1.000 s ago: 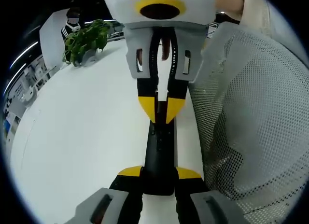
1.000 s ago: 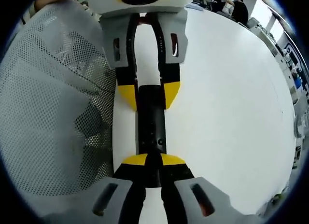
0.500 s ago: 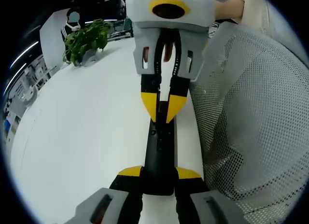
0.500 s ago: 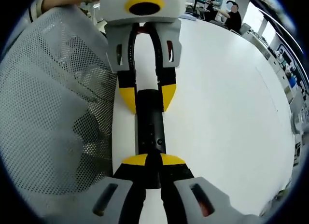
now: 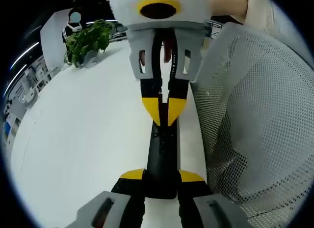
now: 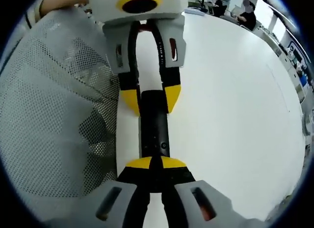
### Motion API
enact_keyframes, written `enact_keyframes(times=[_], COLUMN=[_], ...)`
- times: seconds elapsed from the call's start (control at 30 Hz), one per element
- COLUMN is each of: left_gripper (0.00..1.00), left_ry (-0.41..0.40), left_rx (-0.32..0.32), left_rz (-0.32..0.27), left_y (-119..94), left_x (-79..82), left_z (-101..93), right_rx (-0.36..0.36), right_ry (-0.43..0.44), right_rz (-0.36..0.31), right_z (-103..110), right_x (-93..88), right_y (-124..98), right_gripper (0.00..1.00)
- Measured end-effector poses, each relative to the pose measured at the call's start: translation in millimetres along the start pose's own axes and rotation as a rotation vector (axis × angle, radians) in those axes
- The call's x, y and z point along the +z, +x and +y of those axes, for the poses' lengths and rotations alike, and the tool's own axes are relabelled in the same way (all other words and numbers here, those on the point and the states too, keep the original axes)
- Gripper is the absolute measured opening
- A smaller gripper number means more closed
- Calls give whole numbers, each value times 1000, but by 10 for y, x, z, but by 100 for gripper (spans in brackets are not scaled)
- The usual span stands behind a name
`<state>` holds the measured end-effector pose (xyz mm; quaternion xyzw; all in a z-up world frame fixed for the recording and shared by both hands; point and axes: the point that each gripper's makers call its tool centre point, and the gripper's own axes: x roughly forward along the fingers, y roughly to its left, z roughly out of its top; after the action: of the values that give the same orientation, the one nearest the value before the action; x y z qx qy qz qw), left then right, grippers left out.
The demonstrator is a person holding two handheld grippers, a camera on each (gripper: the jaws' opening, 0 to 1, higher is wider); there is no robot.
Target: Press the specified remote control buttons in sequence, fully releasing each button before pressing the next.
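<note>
1. Holding the remote control (image 5: 162, 154) by its near end, my left gripper (image 5: 162, 175) has its yellow-tipped jaws clamped on either side of the black body. The remote runs straight ahead from those jaws, over the white table (image 5: 83, 134).

2. At the far end of the remote, my right gripper (image 5: 163, 107) comes in nose-down with its jaws drawn together, tips meeting over the button face. In the right gripper view the same pair shows reversed: my right gripper (image 6: 153, 163) closed over the remote control (image 6: 154, 129), the left gripper (image 6: 149, 98) clamped beyond it.

3. Compared with half a second ago, the right gripper sits slightly further back and higher in the left gripper view, much as it stood a second ago. I read that as a small press-and-lift cycle, though I cannot tell whether the tips touch a button now.

4. If this is the release, the next press can follow only once the tips are plainly off.

5. A white mesh garment (image 5: 255, 125) lies just beside the remote, and a potted plant (image 5: 87, 40) stands well ahead and left.
</note>
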<state>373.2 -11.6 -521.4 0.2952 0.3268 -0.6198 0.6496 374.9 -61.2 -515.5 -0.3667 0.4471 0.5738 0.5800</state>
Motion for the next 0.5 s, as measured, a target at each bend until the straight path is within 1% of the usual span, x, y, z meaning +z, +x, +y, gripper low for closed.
enact_keyframes(times=[0.1, 0.27, 0.33, 0.37, 0.5], left_gripper=[24, 24, 24, 24, 24], left_ry=[0, 4, 4, 4, 1], left_rx=[0, -1, -1, -1, 0], left_rz=[-1, 7, 6, 5, 1], left_y=[1, -2, -4, -5, -8], left_x=[-1, 0, 0, 1, 3], left_z=[1, -1, -1, -1, -3], right_rx=[-12, -45, -59, -69, -71], right_ry=[-12, -24, -19, -37, 17], right_rz=[11, -23, -25, -26, -73], right_z=[23, 38, 39, 40, 23], right_x=[2, -1, 5, 6, 5], right_y=[-1, -11, -11, -15, -30], right_gripper=[3, 3, 3, 3, 3])
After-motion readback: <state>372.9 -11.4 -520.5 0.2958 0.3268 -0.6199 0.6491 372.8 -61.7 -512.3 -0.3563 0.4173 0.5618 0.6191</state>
